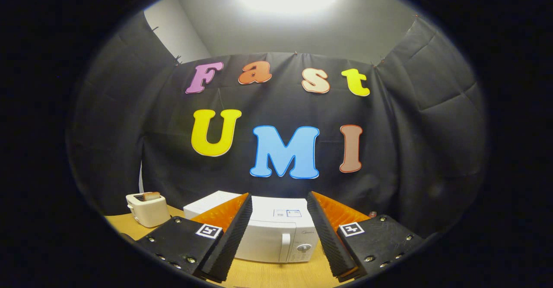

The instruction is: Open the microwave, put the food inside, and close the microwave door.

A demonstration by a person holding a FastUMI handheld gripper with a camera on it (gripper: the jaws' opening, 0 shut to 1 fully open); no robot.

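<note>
A white microwave [276, 232] stands on the wooden table [263, 275], its door shut, with a vertical handle [284, 247] and a round knob [303, 248] on its right side. It sits beyond my fingers, seen through the gap between them. My gripper [278, 206] is open and holds nothing; it hovers above the table, well short of the microwave. I cannot see any food apart from a slice of toast in the toaster.
A white toaster [147, 210] with a slice of toast [151, 196] sticking out stands on the table to the left of the microwave. Black cloth walls close the booth behind and on both sides. A small red item [372, 214] peeks out beyond the right finger.
</note>
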